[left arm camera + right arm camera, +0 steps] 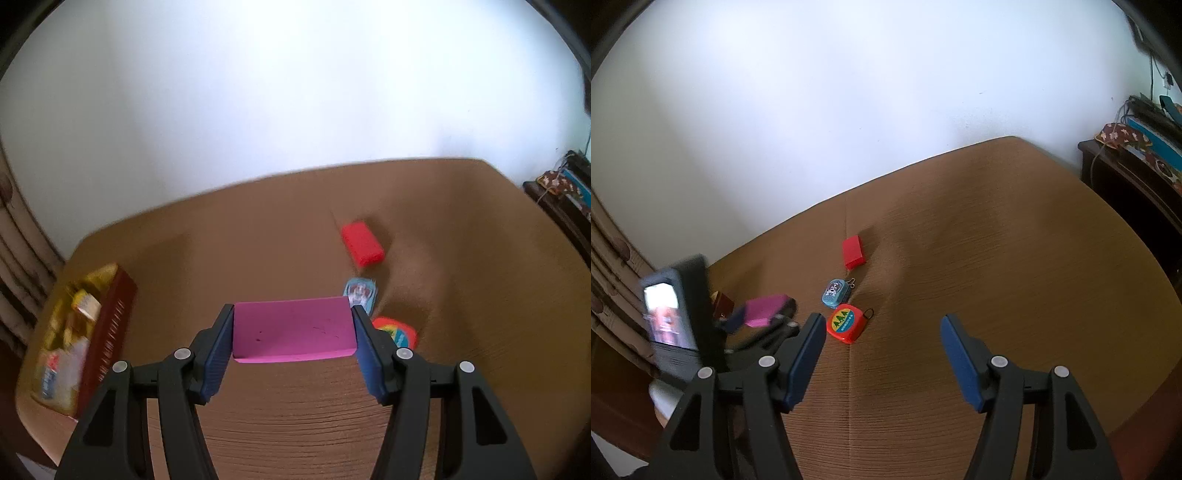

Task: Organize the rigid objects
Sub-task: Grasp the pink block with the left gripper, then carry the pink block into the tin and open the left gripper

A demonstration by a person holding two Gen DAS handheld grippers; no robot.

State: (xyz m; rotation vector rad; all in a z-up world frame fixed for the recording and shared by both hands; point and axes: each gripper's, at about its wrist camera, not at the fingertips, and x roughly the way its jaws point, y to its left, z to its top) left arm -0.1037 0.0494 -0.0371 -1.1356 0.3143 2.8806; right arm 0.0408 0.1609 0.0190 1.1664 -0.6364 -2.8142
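We see a magenta block (293, 328), a flat rectangular slab with a matte top that carries a few small dark specks. It sits clamped between the blue pads (218, 347) of the left tool (293, 334), one short end against each pad, held above the brown ribbed surface (295, 424). In the right wrist view the same block shows at the left, blurred, still inside that tool.

The right tool (881, 354) stands half spread with nothing between its pads, hovering over the brown surface.

Beyond the held block lie three small things in a loose row. A red block (362, 243) lies farthest, on its own. Nearer is a small blue tin (360, 293) with a cartoon picture on its lid and a short chain at one end, just behind the right pad of the left tool. Closest is a red tape measure (400, 330) with a yellow and green label, partly hidden by that same pad in the left wrist view; from the right wrist it lies just beside the right tool's left pad.

At the far left stands an open dark red box (107, 332) with yellow and white packets inside, blurred. A dark handheld device with a lit screen (665, 314) shows at the left of the right wrist view. Dark furniture (1126, 177) with patterned cloth stands at the right edge, and a white wall (295, 92) backs it all.
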